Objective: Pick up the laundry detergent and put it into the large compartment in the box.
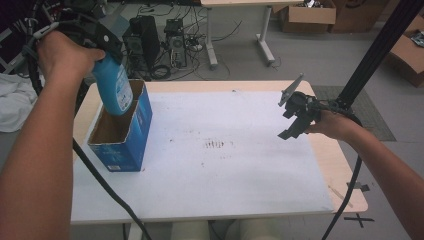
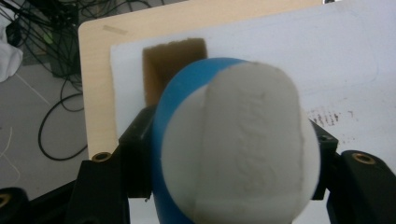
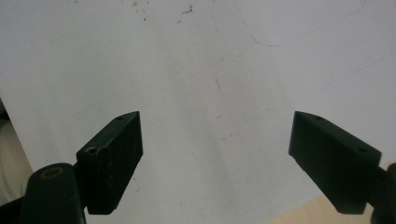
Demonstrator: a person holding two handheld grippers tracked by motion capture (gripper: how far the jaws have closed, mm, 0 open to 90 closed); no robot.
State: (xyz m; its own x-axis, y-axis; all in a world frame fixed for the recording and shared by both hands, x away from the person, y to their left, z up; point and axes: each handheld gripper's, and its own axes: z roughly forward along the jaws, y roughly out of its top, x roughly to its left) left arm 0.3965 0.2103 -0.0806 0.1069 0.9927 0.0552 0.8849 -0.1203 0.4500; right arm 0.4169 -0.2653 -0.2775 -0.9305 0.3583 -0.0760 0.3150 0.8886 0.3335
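Blue bottle hanging over the open box, about to go in

The left gripper (image 1: 102, 47) has its jaws clamped on a blue bottle (image 1: 114, 87), long axis close to upright and leaning a little, its lower end hanging right at the open mouth of the blue cardboard box (image 1: 131, 137) that stands near the left edge of the white mat (image 1: 225, 165). In the left gripper view the bottle's pale bottom (image 2: 247, 149) sits just this side of the box's brown opening (image 2: 170, 65), so I'd say the drop turns on lining the bottle straight above that slot. The right gripper (image 1: 295, 117) hovers well apart over the mat's right side, jaws spread wide and holding nothing
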